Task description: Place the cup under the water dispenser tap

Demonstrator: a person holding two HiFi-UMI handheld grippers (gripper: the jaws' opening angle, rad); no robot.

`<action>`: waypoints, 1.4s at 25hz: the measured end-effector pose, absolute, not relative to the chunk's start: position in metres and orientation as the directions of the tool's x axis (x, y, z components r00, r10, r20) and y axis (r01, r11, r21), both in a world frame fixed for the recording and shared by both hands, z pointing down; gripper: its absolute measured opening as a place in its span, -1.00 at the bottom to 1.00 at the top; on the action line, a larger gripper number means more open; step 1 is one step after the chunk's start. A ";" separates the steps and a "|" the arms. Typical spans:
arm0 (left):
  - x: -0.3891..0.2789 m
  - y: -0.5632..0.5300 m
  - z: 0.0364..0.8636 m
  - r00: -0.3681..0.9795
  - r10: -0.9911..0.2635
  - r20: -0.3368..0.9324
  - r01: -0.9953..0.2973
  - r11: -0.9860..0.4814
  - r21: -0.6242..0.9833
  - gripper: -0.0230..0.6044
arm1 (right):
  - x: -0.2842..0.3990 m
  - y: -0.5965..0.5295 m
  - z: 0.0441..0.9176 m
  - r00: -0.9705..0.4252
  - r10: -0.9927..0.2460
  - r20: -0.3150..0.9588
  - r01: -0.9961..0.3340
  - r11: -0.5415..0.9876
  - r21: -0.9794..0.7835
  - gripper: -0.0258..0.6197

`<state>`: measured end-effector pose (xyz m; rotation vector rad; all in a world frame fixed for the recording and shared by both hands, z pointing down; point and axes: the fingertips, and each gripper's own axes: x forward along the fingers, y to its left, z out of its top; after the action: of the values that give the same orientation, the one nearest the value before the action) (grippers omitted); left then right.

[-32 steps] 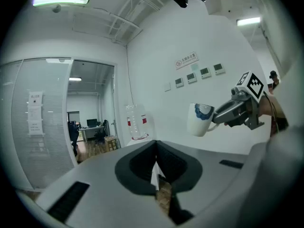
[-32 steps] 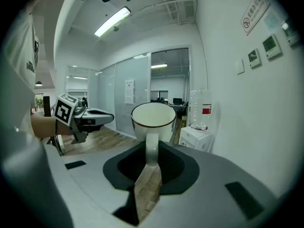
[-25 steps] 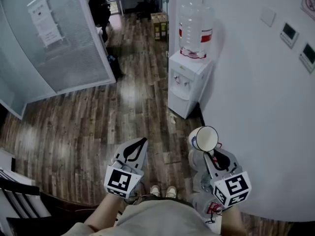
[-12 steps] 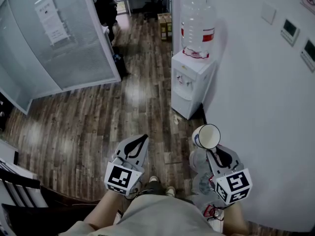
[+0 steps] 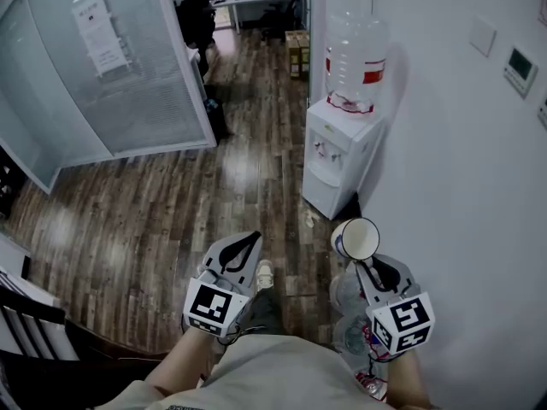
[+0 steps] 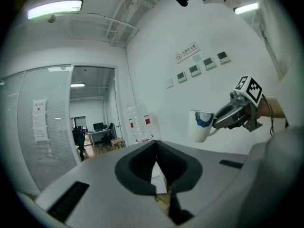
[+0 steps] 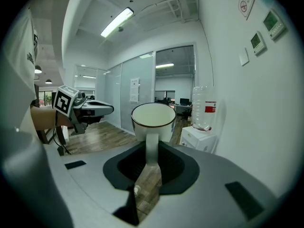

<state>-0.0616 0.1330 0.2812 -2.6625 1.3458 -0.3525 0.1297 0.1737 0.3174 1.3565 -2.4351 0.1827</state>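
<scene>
White mug [image 5: 356, 239] riding in right gripper [image 5: 367, 268], jaws clamping its handle [image 7: 151, 148]. Left gripper [image 5: 246, 244] hanging alongside, jaws pressing together, empty. Water dispenser [image 5: 335, 165] standing well apart ahead, against wall [image 5: 453, 143].

The dark wood plank floor [image 5: 154, 220] is seen steeply from above, head height. Gripper views are aimed roughly level along own jaws, close up. The white water dispenser with clear bottle [image 5: 338, 165] is shared by all three.

Wood-plank floor [image 5: 171, 220]; frosted glass partition [image 5: 137, 92] far left, paper notice [image 5: 102, 32] fixed on it; cardboard box [image 5: 298, 48] far, near right wall [image 5: 453, 186]
</scene>
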 end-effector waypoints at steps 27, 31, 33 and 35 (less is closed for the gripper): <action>-0.109 -0.172 0.305 0.701 -0.684 0.203 -0.669 -0.729 -0.146 -0.91 | 0.065 -0.120 0.347 -0.381 -0.788 0.484 -0.901 0.434 -0.003 -0.70; -0.115 -0.229 0.310 0.735 -0.647 0.201 -0.630 -0.762 -0.149 -0.91 | 0.054 -0.178 0.346 -0.337 -0.811 0.478 -0.923 0.385 0.003 -0.70; -0.118 -0.254 0.312 0.747 -0.635 0.197 -0.617 -0.773 -0.150 -0.91 | 0.048 -0.203 0.348 -0.318 -0.824 0.469 -0.932 0.362 0.002 -0.70; -0.121 -0.277 0.316 0.755 -0.627 0.191 -0.608 -0.779 -0.153 -0.91 | 0.043 -0.226 0.352 -0.305 -0.834 0.460 -0.940 0.342 -0.002 -0.70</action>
<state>-0.1213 -0.2768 0.3160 -2.8660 1.0100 -0.3559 0.0431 -0.2257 0.3523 1.5622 -2.2328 0.3834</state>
